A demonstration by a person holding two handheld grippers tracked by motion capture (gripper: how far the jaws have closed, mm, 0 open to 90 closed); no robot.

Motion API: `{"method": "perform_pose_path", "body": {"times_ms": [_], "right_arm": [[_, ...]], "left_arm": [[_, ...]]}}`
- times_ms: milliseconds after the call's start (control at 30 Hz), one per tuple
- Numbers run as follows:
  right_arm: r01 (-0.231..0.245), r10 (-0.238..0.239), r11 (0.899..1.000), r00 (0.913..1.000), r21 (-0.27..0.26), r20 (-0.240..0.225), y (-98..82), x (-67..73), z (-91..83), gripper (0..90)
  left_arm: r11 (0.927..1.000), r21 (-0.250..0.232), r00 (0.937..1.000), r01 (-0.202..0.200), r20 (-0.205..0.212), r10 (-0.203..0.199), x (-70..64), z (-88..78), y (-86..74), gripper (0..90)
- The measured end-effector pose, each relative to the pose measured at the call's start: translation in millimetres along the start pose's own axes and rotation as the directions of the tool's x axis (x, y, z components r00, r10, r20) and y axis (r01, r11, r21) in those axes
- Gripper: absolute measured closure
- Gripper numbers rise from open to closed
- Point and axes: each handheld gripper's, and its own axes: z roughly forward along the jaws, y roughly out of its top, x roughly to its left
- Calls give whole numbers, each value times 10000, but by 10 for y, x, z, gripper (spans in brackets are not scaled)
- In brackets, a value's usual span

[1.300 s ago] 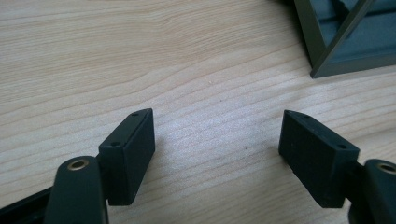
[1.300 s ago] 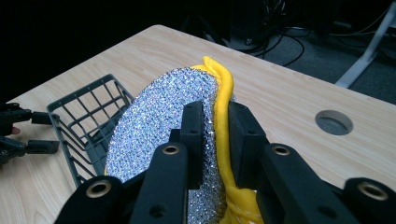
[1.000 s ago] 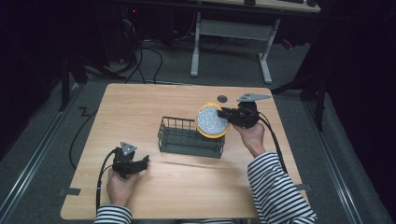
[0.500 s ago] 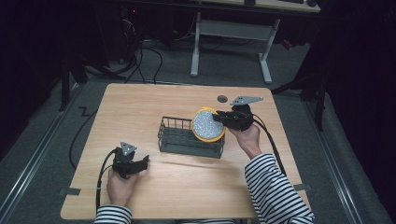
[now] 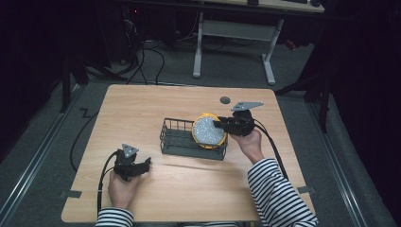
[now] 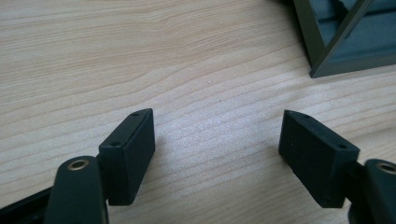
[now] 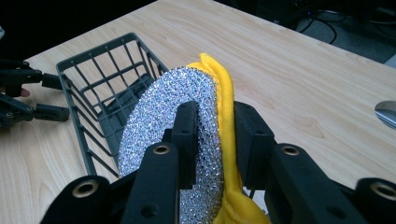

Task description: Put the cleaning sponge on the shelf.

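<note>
Two grippers: one works at the basket and one waits on the table.
Work in hand: putting the round scrubber (image 5: pixel 208 131) into the wire basket (image 5: pixel 182 139).
Progress: I judge it nearly done. The scrubber stands on edge at the right end of the basket, already inside the rim as far as the high view shows. What is left is to let go fully and draw the hand away.
Right gripper (image 7: pixel 215 122): its jaws sit on both sides of the scrubber and have just been opening. The pads stand close to the faces, yet I cannot tell if they press.
Left gripper (image 6: pixel 217 135): jaws wide apart with nothing between them, resting low over the table (image 6: pixel 140 56), near a corner of the basket.
Scrubber: a flat disc, one face silver, glittering and rough like mesh, the other face soft yellow cloth.
Basket: dark grey wire, rectangular, open grid walls.
Table: pale wood with a smooth grain.
</note>
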Motion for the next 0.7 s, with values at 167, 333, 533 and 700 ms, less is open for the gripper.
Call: {"method": "perform_pose_path", "body": {"times_ms": [167,333,533,700], "right_arm": [[-16,17,9998,10000,178,-35,-23,-5,13,686],[90,-92,9995,9999,289,58,-39,19,28,627],[-200,201,9998,9998,19,-95,-32,7,7,508],[-426,431,9984,9990,-368,134,-8,-10,-72,449]], "left_arm": [[10000,2,10000,-16,16,16,-1,0,0,275],[10000,2,10000,-18,19,18,-1,0,0,275],[10000,2,10000,-17,22,17,-1,0,0,274],[10000,-1,10000,-17,24,17,-1,0,0,275]]}}
